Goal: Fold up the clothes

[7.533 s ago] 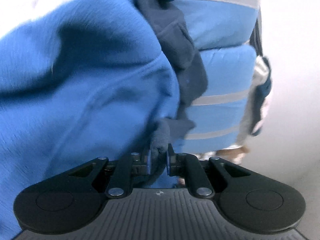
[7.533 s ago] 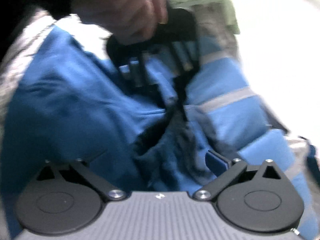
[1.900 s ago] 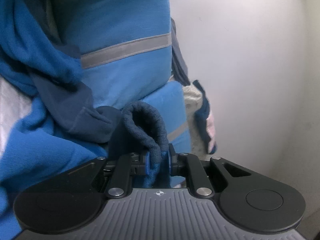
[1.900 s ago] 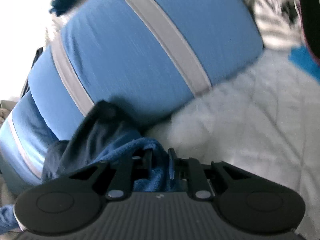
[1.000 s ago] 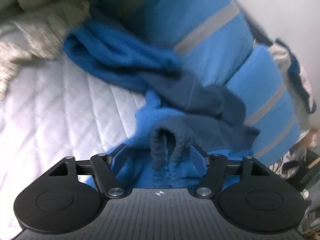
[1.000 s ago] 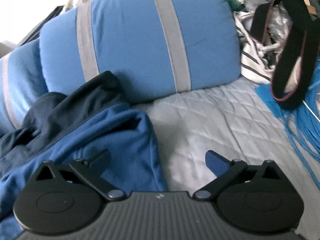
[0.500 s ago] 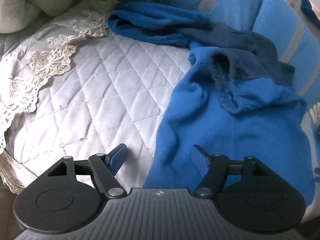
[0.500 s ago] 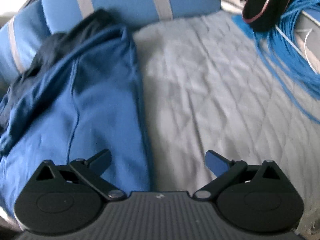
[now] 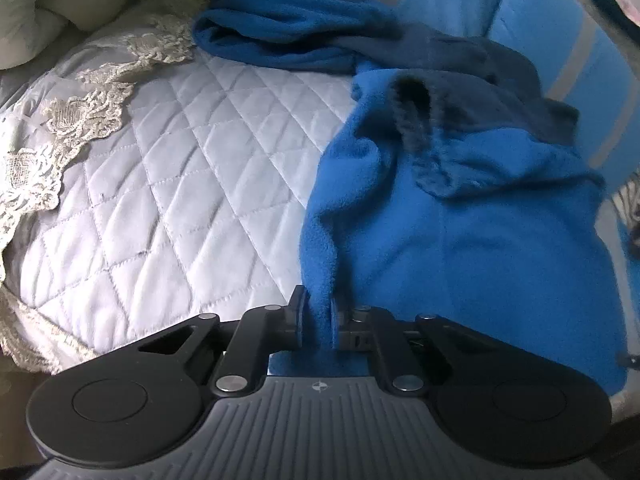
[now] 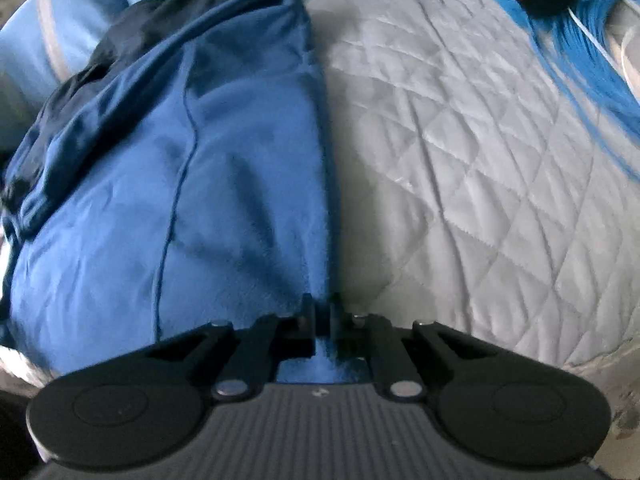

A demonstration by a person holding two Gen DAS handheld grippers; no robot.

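The fleece (image 9: pixel 472 240) lies spread on the quilt (image 9: pixel 168 184), its dark collar up against the pillows (image 9: pixel 532 28). At the fleece's left edge the left gripper (image 9: pixel 319 316) is clamped on a raised fold. At its right edge the right gripper (image 10: pixel 320 316) pinches the hem, with bare quilt (image 10: pixel 480 160) beyond and blue cords (image 10: pixel 576 40) farther off.

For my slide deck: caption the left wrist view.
Left claw pinches the blue fleece garment's edge on a white quilted bedspread.
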